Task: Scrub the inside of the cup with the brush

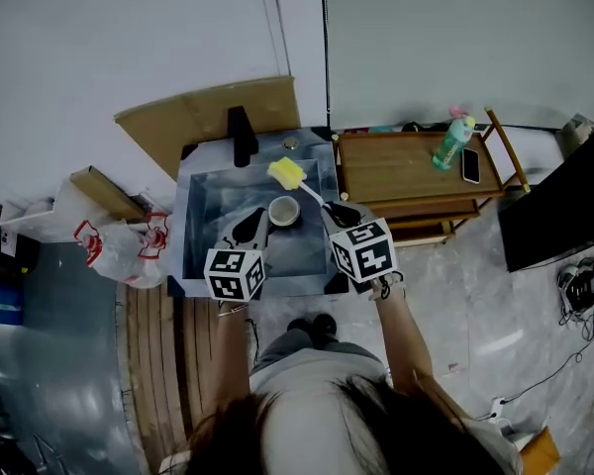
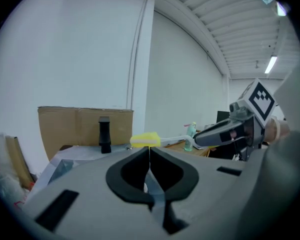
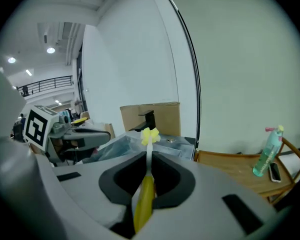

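A pale round cup (image 1: 283, 211) stands mouth up in the steel sink (image 1: 200, 228). My right gripper (image 1: 334, 210) (image 3: 149, 160) is shut on the brush's yellow handle (image 3: 144, 199). Its white stem reaches out to the yellow sponge head (image 1: 286, 173) (image 3: 150, 135) (image 2: 144, 140), which hangs above and behind the cup. My left gripper (image 1: 258, 219) (image 2: 149, 152) is just left of the cup, with its jaws together. A pale sliver shows low in their gap; I cannot tell what it is. The left gripper view does not show the cup.
A black faucet (image 1: 242, 137) (image 2: 105, 135) rises at the sink's back edge, with cardboard (image 1: 203, 117) behind it. Right of the sink is a wooden table (image 1: 396, 171) with a green bottle (image 1: 452, 142) and a phone (image 1: 470, 164). Plastic bags (image 1: 119, 245) lie at the left.
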`<state>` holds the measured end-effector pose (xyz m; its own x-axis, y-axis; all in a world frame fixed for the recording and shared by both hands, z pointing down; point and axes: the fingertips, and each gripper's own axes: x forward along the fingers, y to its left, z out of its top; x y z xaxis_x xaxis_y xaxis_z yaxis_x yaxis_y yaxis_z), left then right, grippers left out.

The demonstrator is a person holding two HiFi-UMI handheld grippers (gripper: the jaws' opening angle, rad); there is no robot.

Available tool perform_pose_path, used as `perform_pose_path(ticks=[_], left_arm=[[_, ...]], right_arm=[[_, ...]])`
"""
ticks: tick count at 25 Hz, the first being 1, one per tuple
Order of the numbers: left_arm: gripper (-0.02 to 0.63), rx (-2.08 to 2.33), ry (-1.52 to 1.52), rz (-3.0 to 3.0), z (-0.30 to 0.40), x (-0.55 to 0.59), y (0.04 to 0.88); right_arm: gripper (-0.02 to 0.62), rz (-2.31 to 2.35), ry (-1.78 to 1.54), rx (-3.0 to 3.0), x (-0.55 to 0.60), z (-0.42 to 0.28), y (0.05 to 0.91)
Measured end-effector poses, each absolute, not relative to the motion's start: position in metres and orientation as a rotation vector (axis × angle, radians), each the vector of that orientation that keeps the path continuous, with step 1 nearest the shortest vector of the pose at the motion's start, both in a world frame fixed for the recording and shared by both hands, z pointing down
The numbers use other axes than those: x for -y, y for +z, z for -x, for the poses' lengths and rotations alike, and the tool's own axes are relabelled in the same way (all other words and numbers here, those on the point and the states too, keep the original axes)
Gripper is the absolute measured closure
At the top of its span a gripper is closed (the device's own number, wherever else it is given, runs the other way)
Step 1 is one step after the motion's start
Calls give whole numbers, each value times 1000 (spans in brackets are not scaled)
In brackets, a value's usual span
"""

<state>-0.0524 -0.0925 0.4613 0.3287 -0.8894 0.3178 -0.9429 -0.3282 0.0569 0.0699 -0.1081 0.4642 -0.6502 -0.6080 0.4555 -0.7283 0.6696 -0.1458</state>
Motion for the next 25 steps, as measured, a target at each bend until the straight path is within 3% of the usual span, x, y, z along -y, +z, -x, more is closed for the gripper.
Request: perform_pose_path(ticks=[25], left_arm=[[597, 1708, 156, -2568, 22, 46, 336]], right_arm=[[547, -1342, 116, 2678, 69, -68, 376]])
